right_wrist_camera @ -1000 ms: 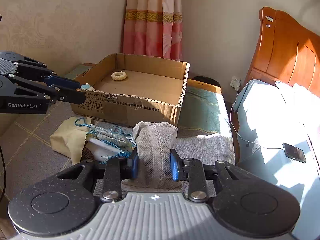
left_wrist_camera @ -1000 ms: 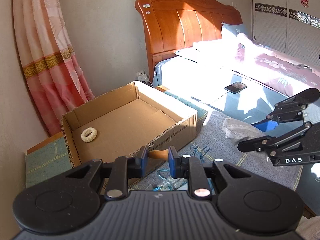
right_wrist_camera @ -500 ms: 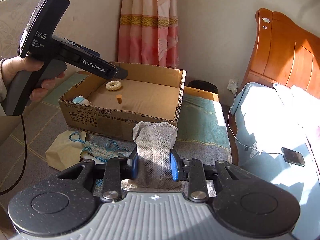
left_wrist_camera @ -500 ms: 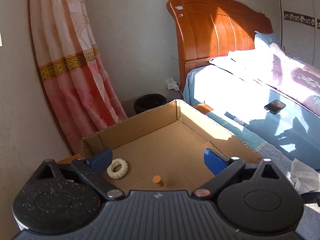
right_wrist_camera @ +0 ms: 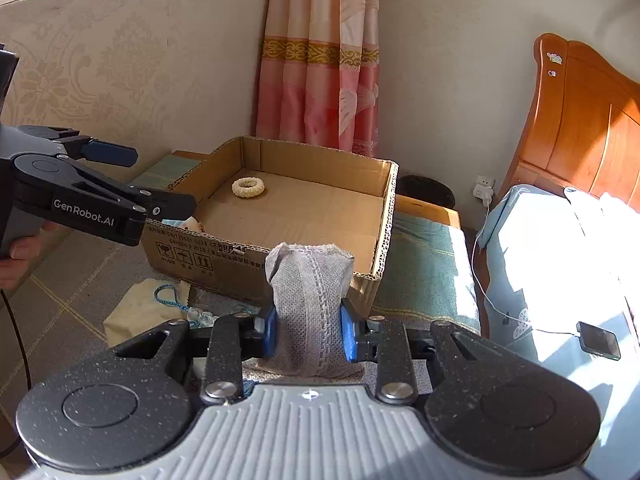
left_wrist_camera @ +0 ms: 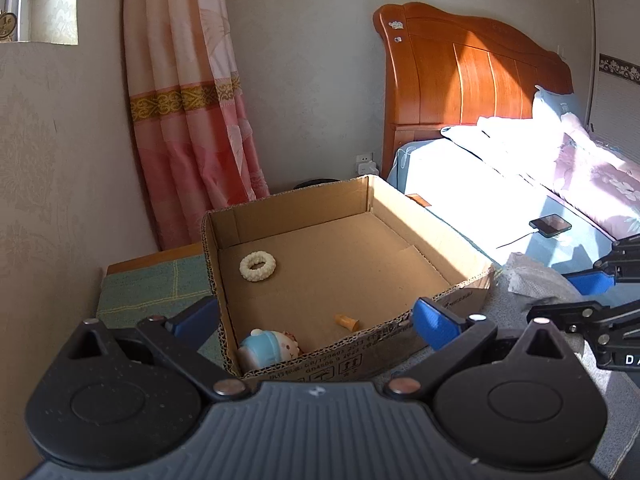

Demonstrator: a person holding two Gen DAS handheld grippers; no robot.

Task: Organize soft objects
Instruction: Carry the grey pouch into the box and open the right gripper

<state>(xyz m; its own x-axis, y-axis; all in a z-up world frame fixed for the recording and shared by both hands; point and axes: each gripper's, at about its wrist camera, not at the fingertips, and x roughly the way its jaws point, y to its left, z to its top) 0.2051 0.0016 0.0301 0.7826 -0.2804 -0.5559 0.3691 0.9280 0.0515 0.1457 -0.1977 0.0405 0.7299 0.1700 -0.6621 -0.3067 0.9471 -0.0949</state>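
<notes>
Left claw [left_wrist_camera: 316, 322] jaws spread wide, just been opening, nothing between them; it hangs over the box's [left_wrist_camera: 448, 292] near edge, with an orange peg [left_wrist_camera: 347, 321] and doll [left_wrist_camera: 269, 349] by the near wall and a ring [left_wrist_camera: 258, 266] at the far left corner.

Right claw [right_wrist_camera: 308, 334] is clamped mid-body on a grey lace bundle [right_wrist_camera: 310, 292] just short of the box's near wall. Looks light and squashy; a mid grip should hold. Only this view shows the cream cloth [right_wrist_camera: 138, 314] beside the box.

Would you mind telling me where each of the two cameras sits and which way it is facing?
Left wrist: on the left hand-held gripper, looking down into the cardboard box toward curtain and headboard; its jaws have just been opening, nothing between them.
Right wrist: on the right hand-held gripper, shut on a grey lace cloth, facing the box from its front; a hand shows at left.
Shared: the box, the white ring, the phone, and each other's gripper.
</notes>
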